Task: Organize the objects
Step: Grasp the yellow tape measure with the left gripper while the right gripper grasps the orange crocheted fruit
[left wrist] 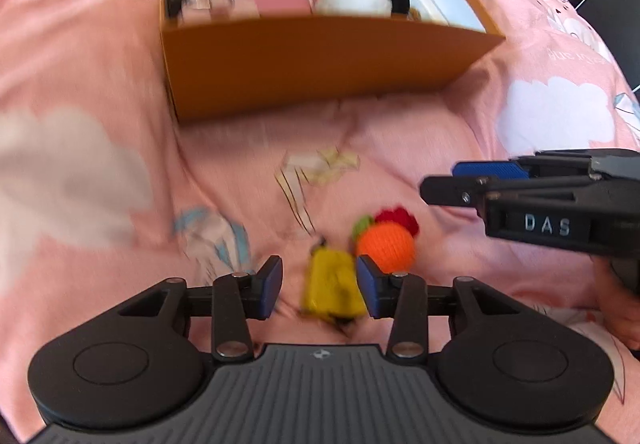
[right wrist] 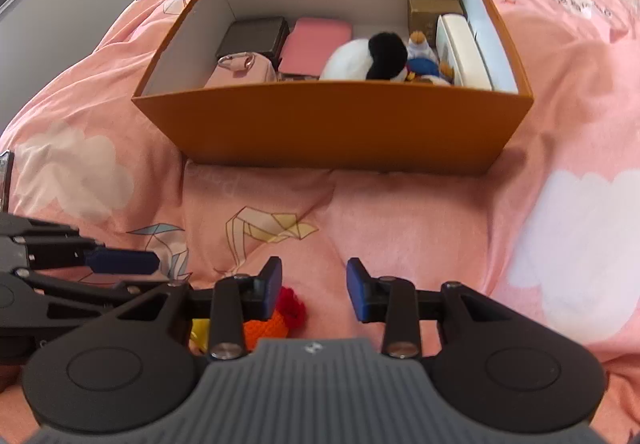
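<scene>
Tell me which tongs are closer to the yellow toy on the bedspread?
Left. The left tongs straddle the yellow toy, pads open on either side. The right tongs sit off to its right, nothing between them.

Yellow toy (left wrist: 332,290) and orange crocheted ball (left wrist: 386,246) side by side on bedspread (left wrist: 100,64)

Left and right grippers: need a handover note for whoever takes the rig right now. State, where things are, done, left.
Left gripper: open, jaws straddling the yellow toy lying on the pink bedspread; pads not pressing it.
Right gripper: open, empty, over bare bedspread.
Orange knitted ball with a red knitted piece lies beside the yellow toy, also loose on the bedspread.
Done: orange box already holds a panda plush, pink case, dark case, pink pouch, brown box, white case.
Left: box the yellow toy and the knitted pieces.
</scene>
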